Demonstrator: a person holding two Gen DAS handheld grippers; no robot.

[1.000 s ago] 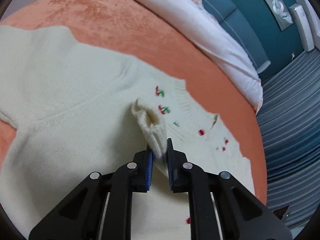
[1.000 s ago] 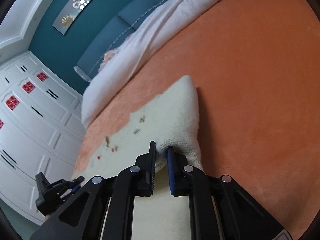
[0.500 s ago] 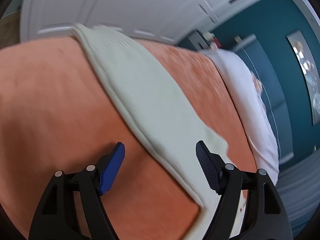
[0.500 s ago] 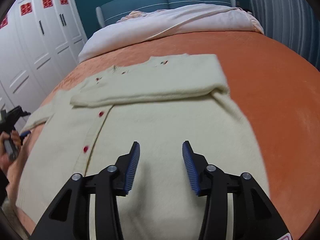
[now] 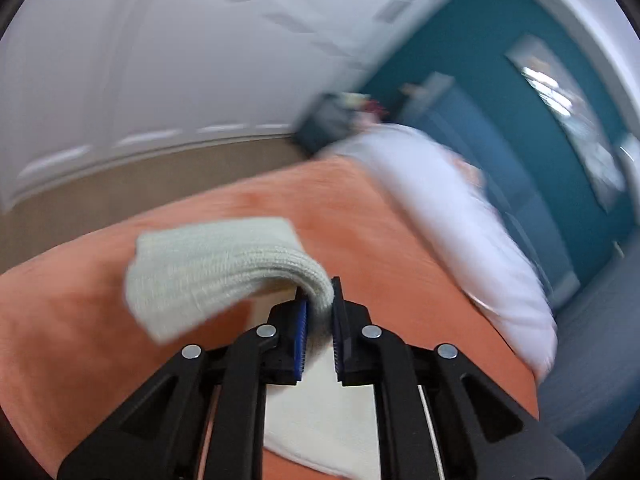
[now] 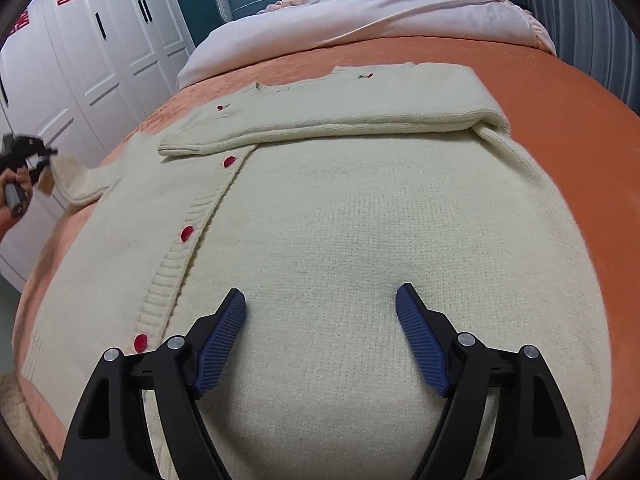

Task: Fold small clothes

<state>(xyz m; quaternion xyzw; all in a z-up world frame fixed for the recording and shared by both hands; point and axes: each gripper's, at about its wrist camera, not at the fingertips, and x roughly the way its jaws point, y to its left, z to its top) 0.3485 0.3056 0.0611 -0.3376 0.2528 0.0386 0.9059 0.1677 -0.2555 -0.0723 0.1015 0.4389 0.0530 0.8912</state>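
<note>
I am clamping my left gripper [image 5: 318,334] on the cream knitted cardigan's [image 6: 360,240] left sleeve cuff [image 5: 208,276], lying leftward, while my right gripper [image 6: 320,340] is hovering spread apart over its body.

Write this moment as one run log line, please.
left tool: shut on sleeve | right tool: open over cardigan | other sleeve: folded
</note>
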